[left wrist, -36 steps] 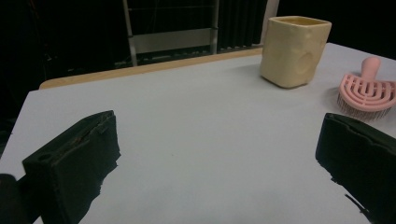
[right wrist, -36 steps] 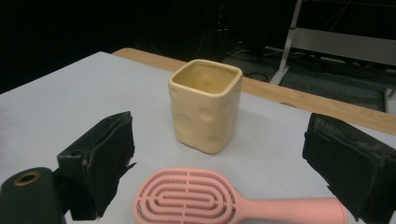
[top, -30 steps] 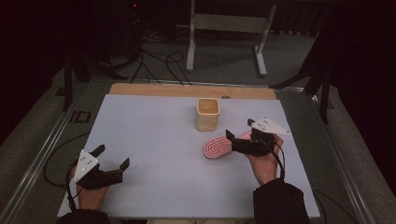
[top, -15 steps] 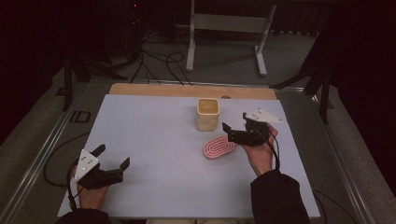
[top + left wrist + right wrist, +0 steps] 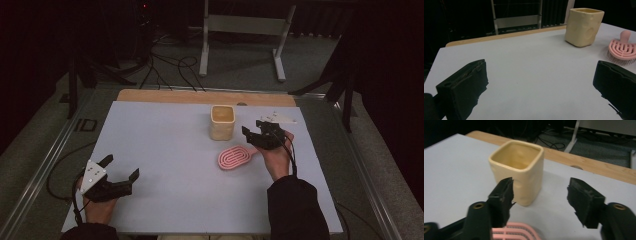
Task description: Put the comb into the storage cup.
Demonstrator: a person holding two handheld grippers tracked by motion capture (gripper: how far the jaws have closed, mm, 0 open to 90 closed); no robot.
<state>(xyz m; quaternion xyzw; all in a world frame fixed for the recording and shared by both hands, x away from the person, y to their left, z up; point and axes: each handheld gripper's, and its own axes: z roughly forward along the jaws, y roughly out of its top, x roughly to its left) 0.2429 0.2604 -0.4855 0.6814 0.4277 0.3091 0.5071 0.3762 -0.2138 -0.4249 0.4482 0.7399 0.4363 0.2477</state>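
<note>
The right gripper (image 5: 256,134) hangs with its fingers spread wide and empty, above the handle end of the pink brush (image 5: 234,157) and aimed toward the yellow cup (image 5: 222,122). The step in hand looks like a pick-up of one of these two. For the brush, it would be best to come lower and straddle the narrow handle across its width, closing squarely so that it does not pivot. For the cup, one finger should go inside the rim and one outside, since the body looks wide for the spread.

The brush lies flat on the counter (image 5: 165,145), near the cup at about five o'clock from it. Its long axis runs from eight o'clock to two o'clock, the head toward eight and the handle toward the right hand.

The left gripper (image 5: 120,174) rests at the counter's near left, well apart, fingers wide and holding nothing.
</note>
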